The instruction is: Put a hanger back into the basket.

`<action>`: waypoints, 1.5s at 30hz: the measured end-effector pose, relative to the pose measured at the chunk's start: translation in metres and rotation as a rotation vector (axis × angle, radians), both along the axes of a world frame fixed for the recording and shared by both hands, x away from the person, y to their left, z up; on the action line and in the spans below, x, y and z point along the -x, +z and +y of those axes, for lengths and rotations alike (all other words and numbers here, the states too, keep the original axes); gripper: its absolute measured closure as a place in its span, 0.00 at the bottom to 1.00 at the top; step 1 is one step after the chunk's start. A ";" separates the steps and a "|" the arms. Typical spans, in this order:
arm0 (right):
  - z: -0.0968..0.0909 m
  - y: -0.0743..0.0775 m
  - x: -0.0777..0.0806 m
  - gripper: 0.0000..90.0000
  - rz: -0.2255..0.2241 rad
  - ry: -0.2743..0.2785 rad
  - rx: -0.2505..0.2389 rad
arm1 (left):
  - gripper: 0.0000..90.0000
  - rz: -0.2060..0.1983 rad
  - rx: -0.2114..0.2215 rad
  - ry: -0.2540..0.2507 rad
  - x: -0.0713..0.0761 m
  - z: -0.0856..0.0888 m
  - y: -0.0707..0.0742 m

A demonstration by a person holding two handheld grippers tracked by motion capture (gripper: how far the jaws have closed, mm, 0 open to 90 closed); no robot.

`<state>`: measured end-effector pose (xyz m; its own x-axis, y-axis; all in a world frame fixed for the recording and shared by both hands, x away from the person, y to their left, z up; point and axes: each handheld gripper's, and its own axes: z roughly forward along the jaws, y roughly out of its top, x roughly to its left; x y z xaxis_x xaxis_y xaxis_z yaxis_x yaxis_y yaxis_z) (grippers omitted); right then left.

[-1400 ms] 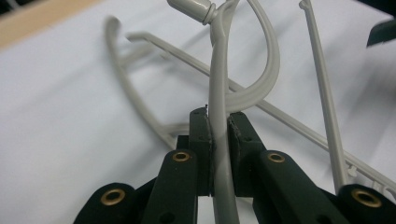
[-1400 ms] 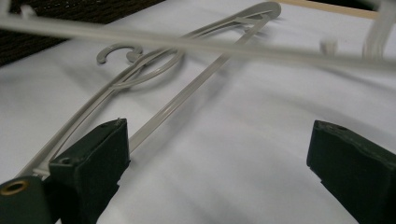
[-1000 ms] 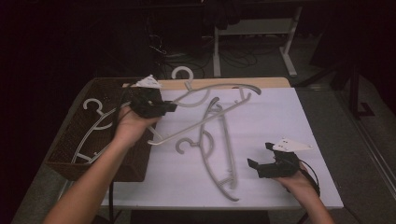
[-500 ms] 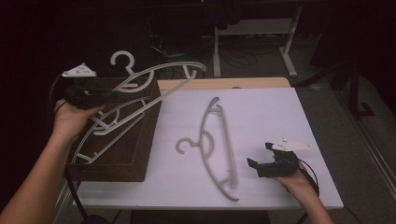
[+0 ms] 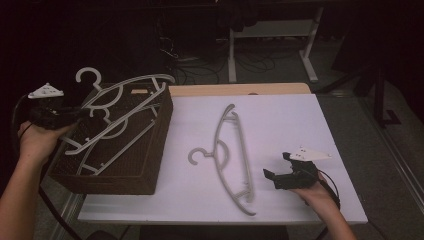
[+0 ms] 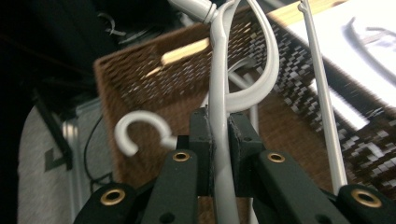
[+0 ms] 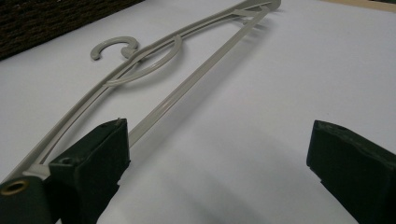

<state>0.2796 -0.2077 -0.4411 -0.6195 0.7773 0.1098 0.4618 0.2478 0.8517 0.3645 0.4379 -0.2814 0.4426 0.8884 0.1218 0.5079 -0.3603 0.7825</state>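
Observation:
My left gripper (image 5: pixel 74 116) is at the left edge of the brown woven basket (image 5: pixel 155 150), shut on the arm of a white plastic hanger (image 5: pixel 131 83). That hanger slants over the basket, hook (image 5: pixel 87 75) toward the far side. In the left gripper view the jaws (image 6: pixel 219 120) pinch the hanger's arm (image 6: pixel 219 84) tightly, with the basket (image 6: pixel 140 79) behind it. A second grey-white hanger (image 5: pixel 227 150) lies flat on the white table (image 5: pixel 300 120). My right gripper (image 5: pixel 275 176) rests open at the table's front right, its jaws (image 7: pixel 219 135) pointing along that hanger (image 7: pixel 154 60) without touching it.
At least one more white hanger (image 5: pixel 117 142) lies inside the basket. A wooden strip (image 5: pixel 240 89) runs along the table's far edge. Beyond it are a dark floor, cables and a white stand (image 5: pixel 232 55).
My left gripper has carried its hanger leftward, from above the table to over the basket. The right gripper and the hanger on the table have not moved.

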 end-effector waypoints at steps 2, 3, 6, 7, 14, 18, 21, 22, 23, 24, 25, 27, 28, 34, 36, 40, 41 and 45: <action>0.000 0.000 0.000 0.06 0.001 0.000 0.000 | 0.91 0.004 -0.004 0.021 0.000 0.008 -0.005; 0.000 0.000 0.000 0.06 0.000 0.000 0.000 | 0.91 0.008 -0.005 0.031 0.000 0.011 -0.007; 0.000 0.000 0.000 0.06 0.000 -0.001 0.001 | 0.91 0.025 -0.013 0.056 -0.002 0.018 -0.015; -0.001 0.000 0.000 0.06 -0.001 -0.002 0.001 | 0.91 0.034 -0.020 0.062 -0.003 0.020 -0.018; -0.001 0.000 0.000 0.06 0.000 -0.003 0.002 | 0.91 0.104 -0.057 0.034 -0.010 0.014 -0.045; 0.000 0.000 0.000 0.06 -0.001 -0.003 0.003 | 0.91 0.150 -0.095 0.035 -0.016 0.006 -0.059; -0.001 0.000 0.000 0.06 -0.001 -0.005 0.001 | 0.86 0.177 -0.099 0.038 -0.019 0.002 -0.068; -0.001 0.000 0.000 0.06 0.000 -0.006 0.001 | 0.78 0.188 -0.096 0.051 -0.020 0.001 -0.069; -0.002 0.000 0.000 0.06 0.000 -0.007 0.000 | 0.69 0.191 -0.098 0.049 -0.020 0.001 -0.069; -0.002 0.000 0.000 0.06 0.000 -0.007 0.000 | 0.65 0.180 -0.088 0.055 -0.020 0.001 -0.069; -0.002 0.000 0.000 0.06 -0.001 -0.006 0.000 | 0.63 0.171 -0.076 0.057 -0.019 0.000 -0.068; -0.002 0.000 0.001 0.06 -0.001 -0.005 0.001 | 0.55 0.163 -0.062 0.066 -0.019 -0.001 -0.065; -0.001 0.000 0.001 0.06 -0.002 -0.005 0.002 | 0.52 0.153 -0.056 0.070 -0.019 -0.003 -0.063; -0.001 0.000 0.001 0.06 -0.002 -0.004 0.002 | 0.39 0.116 0.046 0.025 -0.015 -0.020 -0.050; -0.001 0.000 0.001 0.06 -0.001 -0.005 0.002 | 0.36 0.109 0.088 0.006 -0.013 -0.030 -0.045; -0.001 0.000 0.000 0.06 -0.003 -0.004 0.004 | 0.32 0.092 0.170 -0.057 -0.012 -0.055 -0.036; -0.001 0.001 0.000 0.06 -0.004 -0.004 0.003 | 0.31 0.087 0.192 -0.072 -0.011 -0.062 -0.033; -0.001 0.000 -0.001 0.06 0.003 -0.004 0.004 | 0.27 0.073 0.231 -0.114 -0.010 -0.084 -0.026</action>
